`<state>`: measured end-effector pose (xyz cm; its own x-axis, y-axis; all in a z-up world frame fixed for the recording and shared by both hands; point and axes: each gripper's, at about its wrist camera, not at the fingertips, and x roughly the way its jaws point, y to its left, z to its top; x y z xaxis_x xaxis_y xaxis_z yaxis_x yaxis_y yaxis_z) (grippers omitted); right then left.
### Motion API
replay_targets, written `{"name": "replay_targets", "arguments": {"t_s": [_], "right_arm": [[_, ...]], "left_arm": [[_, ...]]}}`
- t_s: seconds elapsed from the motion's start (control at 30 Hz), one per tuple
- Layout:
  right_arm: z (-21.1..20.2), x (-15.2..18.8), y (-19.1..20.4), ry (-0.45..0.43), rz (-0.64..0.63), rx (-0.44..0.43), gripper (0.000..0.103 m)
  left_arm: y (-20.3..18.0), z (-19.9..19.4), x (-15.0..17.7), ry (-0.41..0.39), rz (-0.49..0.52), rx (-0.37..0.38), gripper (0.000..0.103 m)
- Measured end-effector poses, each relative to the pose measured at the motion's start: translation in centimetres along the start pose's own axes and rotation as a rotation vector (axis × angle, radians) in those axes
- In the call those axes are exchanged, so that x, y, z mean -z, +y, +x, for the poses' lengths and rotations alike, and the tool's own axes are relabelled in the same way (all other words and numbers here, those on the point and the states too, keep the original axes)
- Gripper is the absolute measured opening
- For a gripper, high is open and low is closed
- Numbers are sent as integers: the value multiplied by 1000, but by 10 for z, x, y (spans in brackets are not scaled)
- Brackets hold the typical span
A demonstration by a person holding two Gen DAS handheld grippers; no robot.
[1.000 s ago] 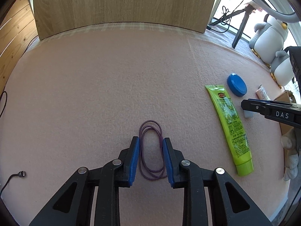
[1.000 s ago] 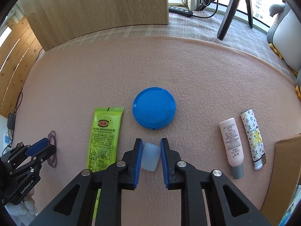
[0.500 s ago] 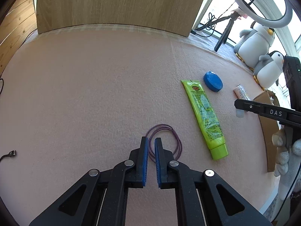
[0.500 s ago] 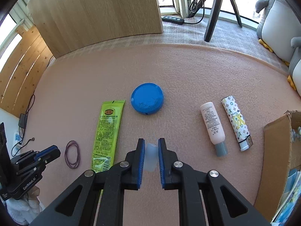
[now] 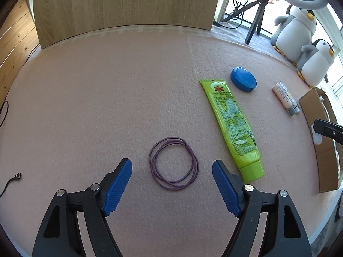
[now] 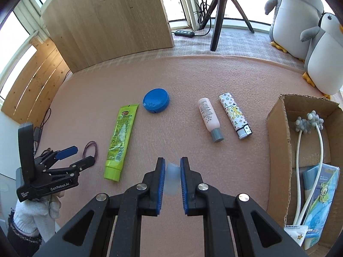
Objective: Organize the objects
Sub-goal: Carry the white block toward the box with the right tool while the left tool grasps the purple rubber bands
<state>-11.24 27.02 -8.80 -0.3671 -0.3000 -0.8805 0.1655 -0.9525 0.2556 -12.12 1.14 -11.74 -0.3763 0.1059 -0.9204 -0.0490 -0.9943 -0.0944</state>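
My right hand-held gripper (image 6: 172, 174) is clamped on a small clear cap (image 6: 172, 178) and I judge the cardboard box (image 6: 278, 141) on my right is where it goes, while my left hand-held gripper (image 5: 172, 171) hangs wide apart around the purple hair tie (image 5: 174, 166) lying flat on the pink counter (image 5: 107, 98).
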Motion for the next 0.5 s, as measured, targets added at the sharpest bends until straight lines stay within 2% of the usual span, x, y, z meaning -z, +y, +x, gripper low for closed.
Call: {"name": "replay_targets", "arguments": {"t_s": [0.03, 0.1, 0.17, 0.2, 0.33, 0.5], "right_arm": [[-3, 1, -3, -4, 4, 1, 13], [-9, 6, -8, -15, 13, 6, 13], [-14, 9, -14, -26, 19, 17, 13], [-16, 10, -17, -30, 24, 23, 13], [-24, 17, -29, -45, 39, 37, 13], [-40, 26, -43, -72, 51, 45, 13]], "left_arm": [[-3, 5, 1, 10, 13, -4, 55], [-8, 7, 4, -10, 41, -37, 38], [-9, 6, 7, -12, 46, -16, 20], [-8, 5, 8, -8, 45, -5, 7], [-1, -1, 15, -6, 16, 22, 5], [5, -23, 26, -43, -21, 48, 5]]}}
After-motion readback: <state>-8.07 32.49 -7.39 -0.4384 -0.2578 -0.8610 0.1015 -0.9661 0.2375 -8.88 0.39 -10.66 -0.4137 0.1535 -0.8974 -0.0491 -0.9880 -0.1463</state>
